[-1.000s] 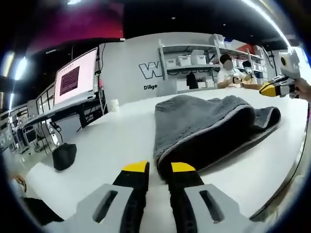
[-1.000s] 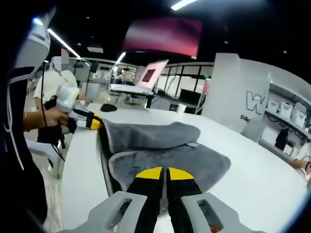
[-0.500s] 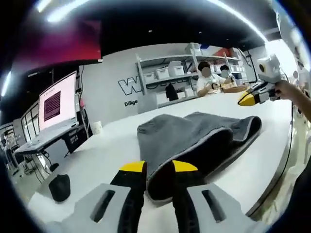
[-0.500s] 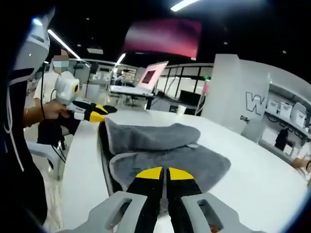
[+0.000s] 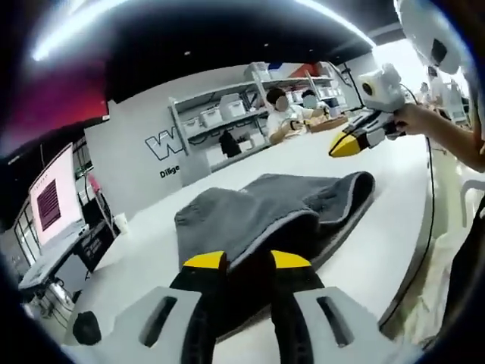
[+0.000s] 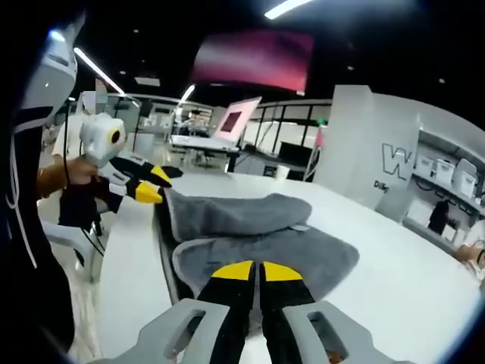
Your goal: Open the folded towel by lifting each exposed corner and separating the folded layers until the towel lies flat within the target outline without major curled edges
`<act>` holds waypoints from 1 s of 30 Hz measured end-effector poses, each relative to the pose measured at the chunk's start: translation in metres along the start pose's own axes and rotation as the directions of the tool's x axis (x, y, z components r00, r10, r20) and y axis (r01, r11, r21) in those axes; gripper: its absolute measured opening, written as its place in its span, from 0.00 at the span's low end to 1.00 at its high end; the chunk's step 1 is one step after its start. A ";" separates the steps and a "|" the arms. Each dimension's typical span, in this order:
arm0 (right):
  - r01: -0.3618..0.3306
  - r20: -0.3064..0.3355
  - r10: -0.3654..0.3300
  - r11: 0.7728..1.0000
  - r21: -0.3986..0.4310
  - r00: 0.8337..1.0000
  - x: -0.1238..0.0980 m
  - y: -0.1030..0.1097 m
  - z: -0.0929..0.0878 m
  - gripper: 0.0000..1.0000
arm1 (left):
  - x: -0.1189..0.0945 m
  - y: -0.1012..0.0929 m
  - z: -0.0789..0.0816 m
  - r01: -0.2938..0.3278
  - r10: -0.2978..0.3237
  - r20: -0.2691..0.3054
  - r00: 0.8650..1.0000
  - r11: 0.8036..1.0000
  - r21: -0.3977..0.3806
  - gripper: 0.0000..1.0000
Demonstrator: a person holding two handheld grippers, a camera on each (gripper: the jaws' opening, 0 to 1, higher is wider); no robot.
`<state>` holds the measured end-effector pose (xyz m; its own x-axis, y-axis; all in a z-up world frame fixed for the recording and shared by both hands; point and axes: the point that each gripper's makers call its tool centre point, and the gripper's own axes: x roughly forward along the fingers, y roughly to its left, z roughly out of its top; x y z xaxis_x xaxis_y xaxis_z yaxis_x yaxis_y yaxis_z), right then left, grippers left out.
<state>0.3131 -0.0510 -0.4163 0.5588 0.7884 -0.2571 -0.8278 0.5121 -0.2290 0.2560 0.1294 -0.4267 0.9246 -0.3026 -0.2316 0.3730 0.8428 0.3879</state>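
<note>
I'm over a white table (image 5: 151,227) in a workshop with shelving behind. My left gripper (image 5: 246,262) has its jaws apart over the towel's near edge, and my right gripper (image 6: 248,271) has its jaws together at the towel's opposite edge, whether pinching cloth I cannot tell. The grey towel (image 5: 265,208) lies folded and rumpled on the table between them.

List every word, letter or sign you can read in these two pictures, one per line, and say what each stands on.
"W": large outlined letter on the grey wall, the rest cut off by the shelving.
"Dilige": small dark lettering on the same wall, below the W; it may run on.
"W": the same letter on the wall panel in the right gripper view; the small line beneath is blurred.
Text on the pink screen: too small to read.
</note>
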 end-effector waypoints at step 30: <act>0.010 0.007 -0.010 1.000 0.015 1.000 -0.008 0.001 -0.001 0.00 | 0.024 -0.044 0.023 0.179 -0.161 -0.078 0.984 0.909 0.376 0.23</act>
<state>0.3081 -0.0577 -0.4155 0.5671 0.7854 -0.2480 -0.8226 0.5253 -0.2175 0.2637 0.0743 -0.4288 0.8433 -0.3992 -0.3598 0.5338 0.5449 0.6467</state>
